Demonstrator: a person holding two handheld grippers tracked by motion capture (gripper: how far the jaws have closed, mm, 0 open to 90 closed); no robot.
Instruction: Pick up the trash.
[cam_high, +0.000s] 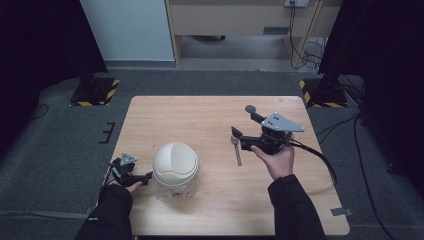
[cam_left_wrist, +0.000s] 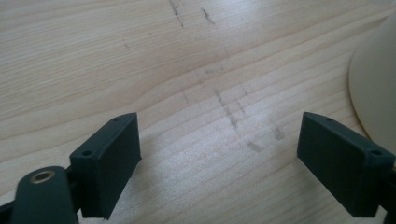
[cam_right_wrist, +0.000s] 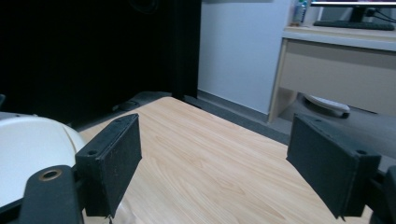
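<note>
On the light wooden bench (cam_high: 215, 120), left to right: left tongs (cam_high: 148, 175) at the near-left edge, jaws wide apart, nothing between them, tips pointing at the container beside them. Left gripper view: bare scuffed woodgrain between the jaws, cream dome edge (cam_left_wrist: 373, 84) just past the right jaw; cannot tell if it touches.

Just right of those tongs: cream dome-lidded container with a clear lower body (cam_high: 175, 170), upright, near-centre front. Some reddish print on the clear body, too small to read. No legible brand or writing anywhere.

Further right, well apart from the container: small grey metal spanner-like tool (cam_high: 236, 150) lying flat on the bench, just below and beside the right tongs' tips.

Right tongs (cam_high: 236, 135) held above the bench, right of centre, grey three-cornered plate on top, jaws wide apart and empty. Right gripper view: white dome (cam_right_wrist: 32, 154) at the left behind the left jaw, bench between the jaws, pale desk (cam_right_wrist: 341, 60) beyond.
</note>
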